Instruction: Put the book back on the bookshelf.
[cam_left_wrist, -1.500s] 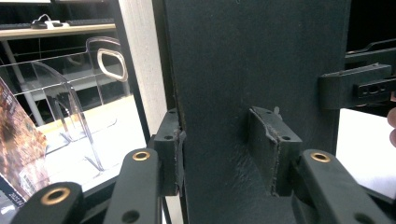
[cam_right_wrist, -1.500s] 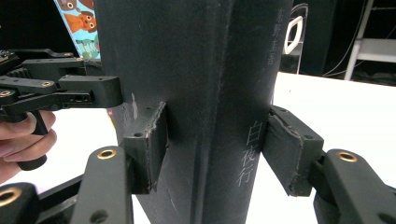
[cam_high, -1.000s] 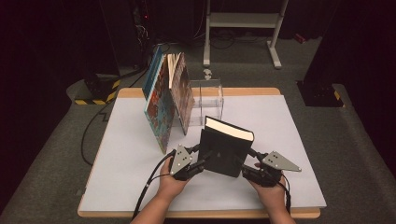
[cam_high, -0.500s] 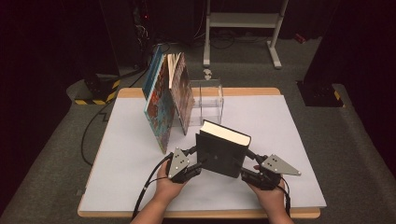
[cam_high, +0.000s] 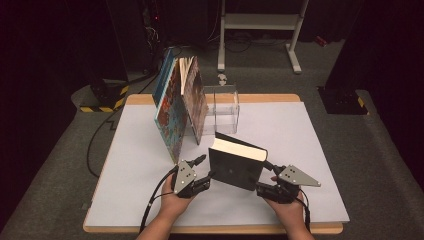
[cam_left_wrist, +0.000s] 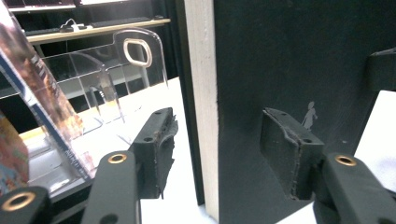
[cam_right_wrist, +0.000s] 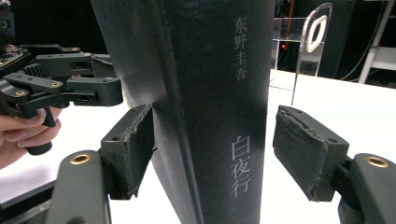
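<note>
The black book (cam_high: 236, 167) stands upright on its lower edge near the front of the white table (cam_high: 310, 150), between the two hands, so its long axis goes up and down. The left hand-held gripper (cam_high: 203, 172) is at the page side and the right hand-held gripper (cam_high: 261, 188) at the spine side; both are about equally near. In the left gripper view one pad lies against the cover while the other pad (cam_left_wrist: 159, 149) stands off from the pages. In the right gripper view the spine (cam_right_wrist: 224, 107) is between the pads with a gap on the right side. Both pairs of jaws have just been opening, so I judge the book is being let go and now stands by itself. The spine carries silver writing: 东野圭吾 above and 白夜行 below. Farther back stands a clear acrylic bookstand (cam_high: 225, 102), and colourful books (cam_high: 176, 107) lean at its left.
</note>
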